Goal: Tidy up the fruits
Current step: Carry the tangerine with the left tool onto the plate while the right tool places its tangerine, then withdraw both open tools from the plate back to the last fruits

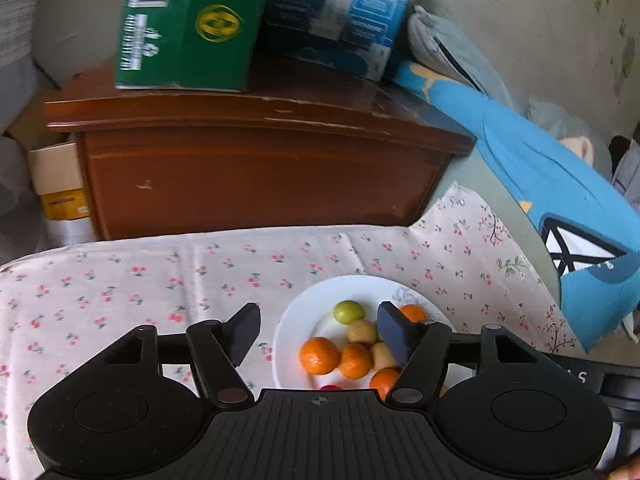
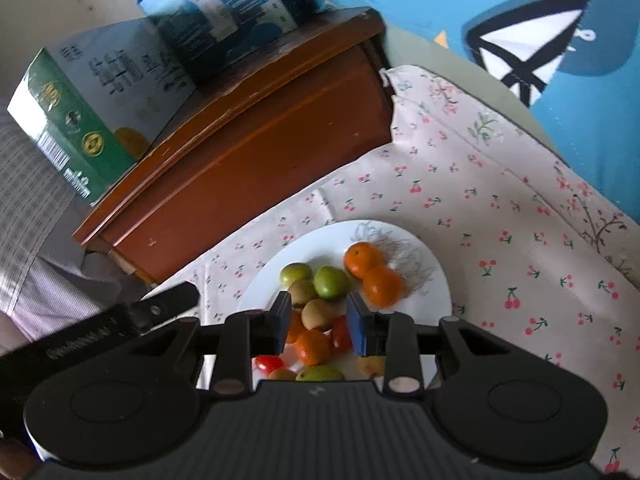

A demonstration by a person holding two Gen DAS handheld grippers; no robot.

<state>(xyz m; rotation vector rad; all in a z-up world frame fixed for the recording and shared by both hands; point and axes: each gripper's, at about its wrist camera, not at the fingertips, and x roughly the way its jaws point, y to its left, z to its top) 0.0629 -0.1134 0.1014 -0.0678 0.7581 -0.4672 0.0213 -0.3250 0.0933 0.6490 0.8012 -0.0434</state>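
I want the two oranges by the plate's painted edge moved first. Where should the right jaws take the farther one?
Grip the farther orange across its round middle, coming from above. Its twin touches its near side, so close the jaws across the free flanks, above the plate.

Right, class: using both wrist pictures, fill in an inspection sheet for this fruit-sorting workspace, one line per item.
Surface: cherry-print cloth.
Job's things: white plate holding oranges, green fruits, brownish fruits and small red ones.
Clutter: nothing seen on the cloth.
Grippers: left hand-held gripper open and empty above the plate; right hand-held gripper narrowly open, empty.
Cables: nothing seen.
Surroundings: wooden cabinet bearing green box and blue box; blue fabric.
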